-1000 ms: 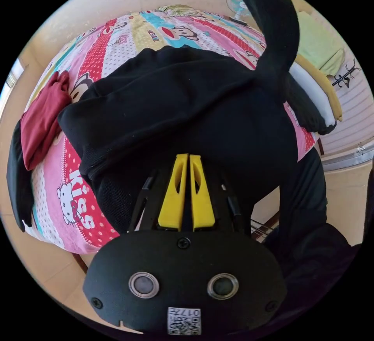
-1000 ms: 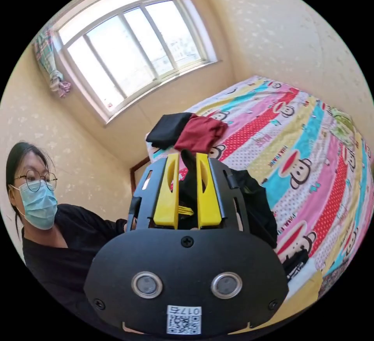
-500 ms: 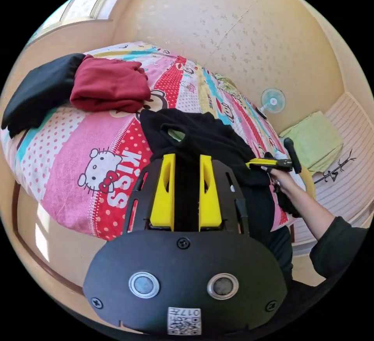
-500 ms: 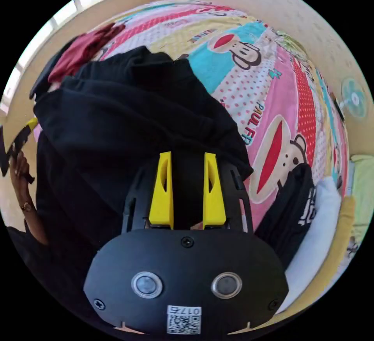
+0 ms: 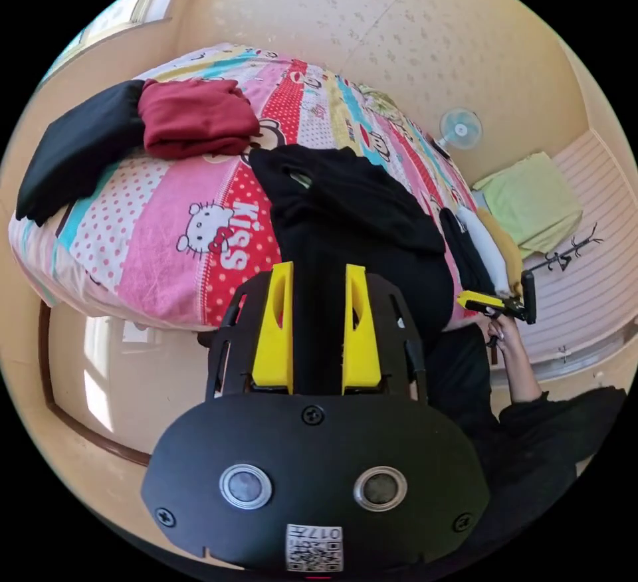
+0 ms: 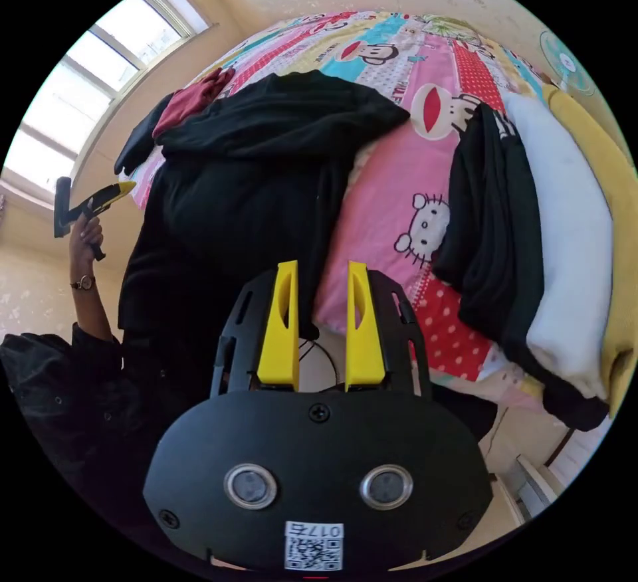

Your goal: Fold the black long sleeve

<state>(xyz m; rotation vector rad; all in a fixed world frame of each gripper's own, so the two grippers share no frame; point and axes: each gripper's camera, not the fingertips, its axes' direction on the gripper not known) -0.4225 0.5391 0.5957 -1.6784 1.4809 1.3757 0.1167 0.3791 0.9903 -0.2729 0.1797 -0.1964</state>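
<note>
Beside black long sleeve: stacked clothes.

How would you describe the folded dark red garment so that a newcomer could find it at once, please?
Start at the bed's cartoon-print sheet and look to the corner nearest the window. The folded dark red garment lies there beside a folded black garment. It is the one red piece among black clothes.

The black long sleeve lies between a red folded garment and a clothes stack, with bare bedsheet on each side.
</note>
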